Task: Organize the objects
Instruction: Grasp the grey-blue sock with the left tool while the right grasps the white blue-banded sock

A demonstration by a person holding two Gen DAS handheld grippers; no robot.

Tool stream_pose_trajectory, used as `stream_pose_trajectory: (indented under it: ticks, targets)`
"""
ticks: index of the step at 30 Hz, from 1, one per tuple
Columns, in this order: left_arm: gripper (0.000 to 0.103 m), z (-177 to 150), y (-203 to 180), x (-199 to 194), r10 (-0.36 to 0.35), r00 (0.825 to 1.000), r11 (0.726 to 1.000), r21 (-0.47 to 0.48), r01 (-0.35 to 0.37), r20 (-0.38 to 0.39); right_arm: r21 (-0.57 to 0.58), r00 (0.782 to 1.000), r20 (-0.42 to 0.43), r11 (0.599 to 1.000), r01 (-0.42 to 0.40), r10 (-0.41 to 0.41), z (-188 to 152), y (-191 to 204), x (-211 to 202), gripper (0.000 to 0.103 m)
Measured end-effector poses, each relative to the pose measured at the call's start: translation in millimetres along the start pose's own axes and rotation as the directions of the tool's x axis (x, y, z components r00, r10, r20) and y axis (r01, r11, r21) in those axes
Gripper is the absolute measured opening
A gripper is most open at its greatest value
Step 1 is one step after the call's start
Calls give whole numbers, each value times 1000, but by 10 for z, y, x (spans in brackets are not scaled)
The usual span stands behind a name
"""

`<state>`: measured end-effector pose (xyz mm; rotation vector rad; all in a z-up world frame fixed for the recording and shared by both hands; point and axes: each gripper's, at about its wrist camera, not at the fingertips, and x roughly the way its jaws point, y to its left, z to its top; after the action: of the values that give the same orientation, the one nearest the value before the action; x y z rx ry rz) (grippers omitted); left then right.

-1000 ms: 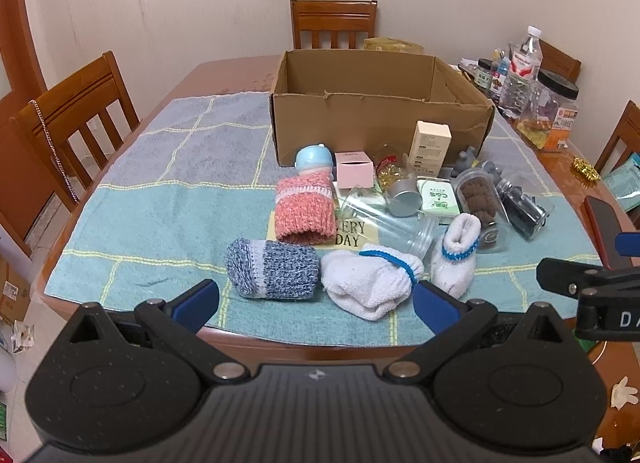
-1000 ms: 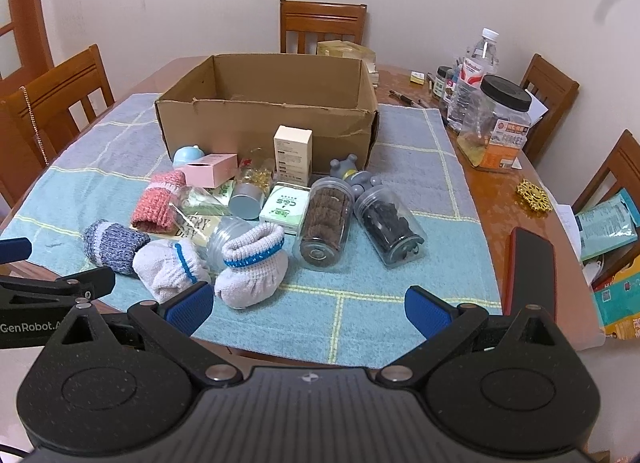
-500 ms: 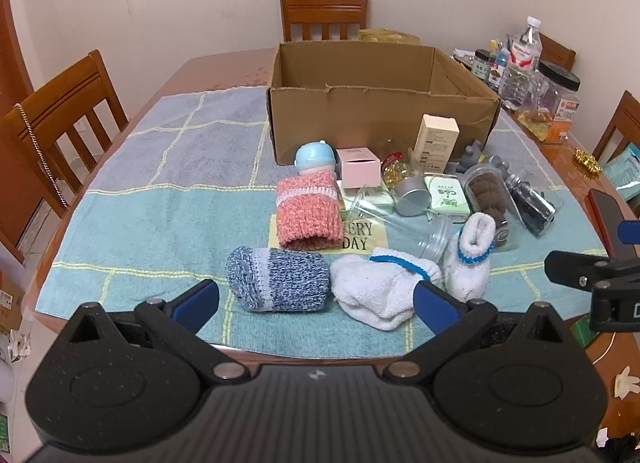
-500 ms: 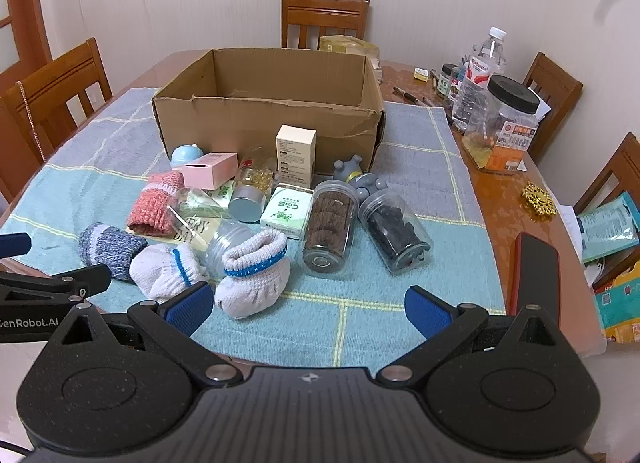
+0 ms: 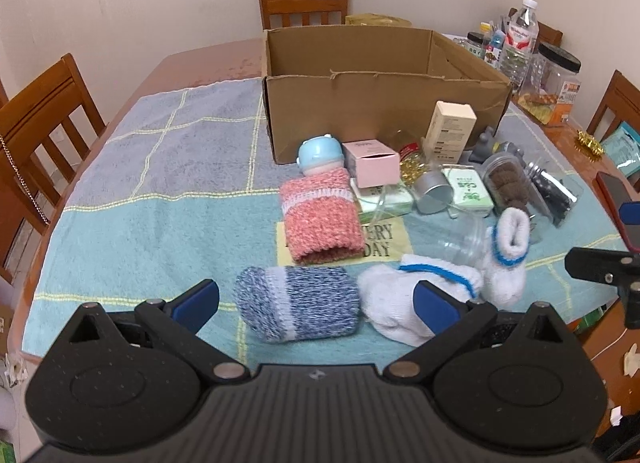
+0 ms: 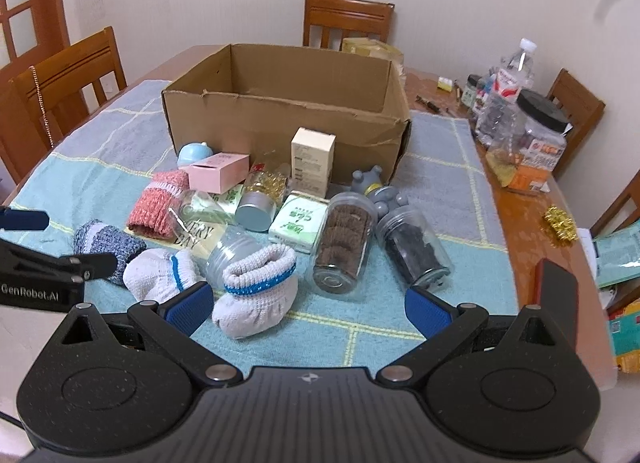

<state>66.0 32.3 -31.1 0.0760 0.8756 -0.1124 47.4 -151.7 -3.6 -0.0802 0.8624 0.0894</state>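
Cardboard box [image 5: 384, 111] floor behind its front wall; labels on far bottles [image 6: 512, 75] too small.

Clutter [image 6: 256, 219] blocks the cardboard box [image 6: 280, 123]; towel [image 5: 160, 167] leftward lies bare.

— Where do the two views look from?
— Both sit low at the table's near edge, facing the cardboard box [image 5: 384, 103]; left view left of it, right view right.
— Shared?
— The box [image 6: 280, 119] and the clutter before it.

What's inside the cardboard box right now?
Only bare inner walls of the cardboard box show; nothing rises above the rim. Its front wall hides the floor, so low contents can't be ruled out.
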Motion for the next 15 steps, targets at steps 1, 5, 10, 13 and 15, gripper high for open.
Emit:
stream_pose_trajectory:
  ticks: [1, 5, 10, 13, 15]
  targets:
    - [102, -8, 27, 22, -3, 1000, 1000, 0, 3, -1, 3, 1000, -7, 1000, -3, 3, -9, -4, 30, 103]
    - [102, -45, 95, 114, 0, 1000, 1000, 2, 0, -18, 2, 999, -29, 1000, -13, 13, -68, -6, 131, 103]
    - [102, -95, 122, 185, 6, 1000, 1000, -16, -6, -29, -24, 996, -65, 998, -61, 59, -135, -32, 249, 103]
    - [102, -126, 121, 216, 16, 999, 999, -34, -17, -33, -57, 991, -93, 993, -106, 100, -178, -63, 375, 103]
    - [102, -131, 130, 231, 31, 999, 998, -51, -33, -41, -75, 985, -116, 988, -138, 129, -210, -83, 463, 103]
